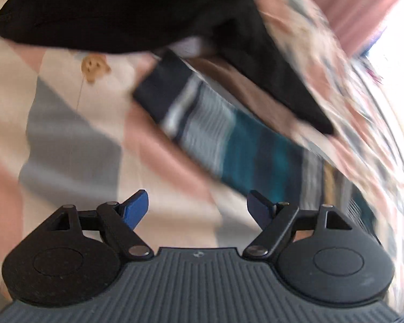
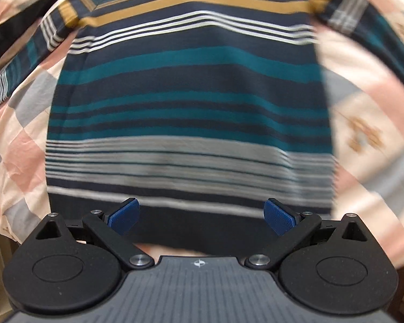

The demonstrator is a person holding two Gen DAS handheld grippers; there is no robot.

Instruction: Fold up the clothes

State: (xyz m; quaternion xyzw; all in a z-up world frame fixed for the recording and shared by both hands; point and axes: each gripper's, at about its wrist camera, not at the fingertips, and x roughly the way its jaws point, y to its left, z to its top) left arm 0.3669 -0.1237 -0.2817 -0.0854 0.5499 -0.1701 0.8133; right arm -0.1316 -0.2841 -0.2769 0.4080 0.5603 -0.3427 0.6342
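Striped shirt (image 2: 188,102) lay flat on patchwork bedsheet (image 2: 21,145), hem nearest the right claw (image 2: 201,216), which stood wide and empty. Left claw (image 1: 197,210) likewise wide, empty, above the sheet. Black garment (image 1: 126,10) overlapped one striped sleeve (image 1: 207,123).

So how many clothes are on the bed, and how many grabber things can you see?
Striped shirt: 1
Black garment: 1
Grippers: 2, the left gripper and the right gripper, both open and holding nothing
Total: 4, all over the patchwork bedsheet
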